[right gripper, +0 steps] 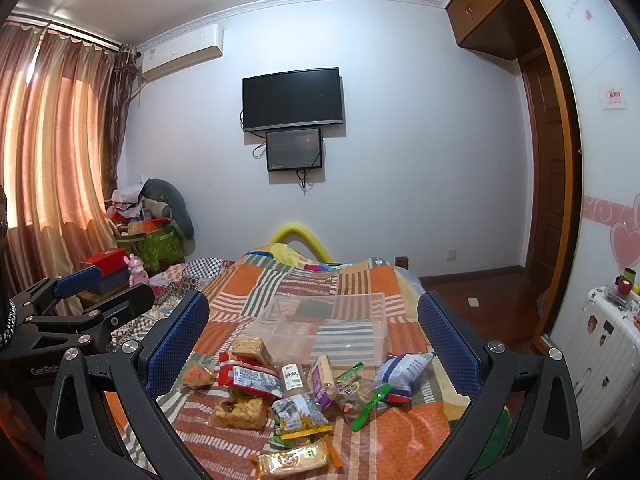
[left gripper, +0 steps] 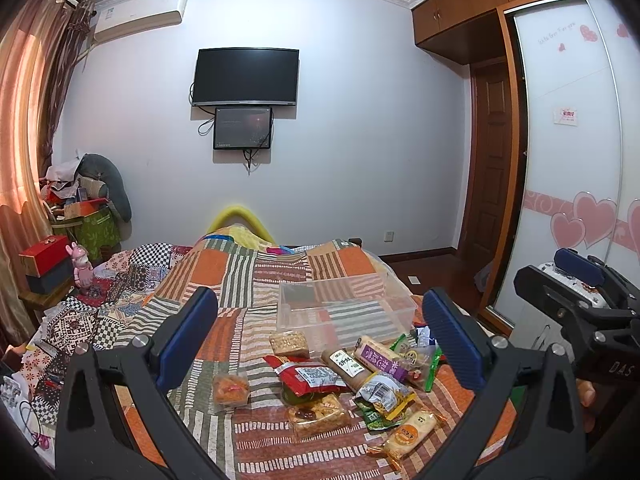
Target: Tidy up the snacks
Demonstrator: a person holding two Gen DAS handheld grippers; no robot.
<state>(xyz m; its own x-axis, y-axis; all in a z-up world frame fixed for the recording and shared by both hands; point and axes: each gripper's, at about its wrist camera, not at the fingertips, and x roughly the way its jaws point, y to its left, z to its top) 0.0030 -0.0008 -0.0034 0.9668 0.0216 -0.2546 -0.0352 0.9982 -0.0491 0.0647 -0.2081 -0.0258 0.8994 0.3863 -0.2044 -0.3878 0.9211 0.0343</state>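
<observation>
Snacks (left gripper: 340,384) lie scattered in a loose pile on the patchwork bedspread (left gripper: 240,280), toward its near end and right edge, and both grippers hang above them with nothing in their grasp. Left gripper (left gripper: 320,336): jaws spread wide, blue pads well apart, the pile framed between them. Right gripper (right gripper: 313,342): same story, jaws spread wide, nothing held. From the left wrist view the right gripper shows at the right edge, with part of the person's hand behind it.

Just beyond the pile sits a clear plastic bin (left gripper: 392,312), with a dark item showing at its far left corner. The front wall of the bin is near the closest packets: a pale cracker pack (left gripper: 289,343) right before it, then a red packet (left gripper: 310,376), a tan tube-shaped pack (left gripper: 347,365) and a purple one (left gripper: 380,356) lying side by side. A small orange pack (left gripper: 230,388) lies apart to the left. Nearest the camera, a yellow wrapped bar (left gripper: 412,432) lies angled on the striped patch. A white-and-blue bag (right gripper: 402,372) rests at the right of the pile beside green wrappers (right gripper: 366,398).
</observation>
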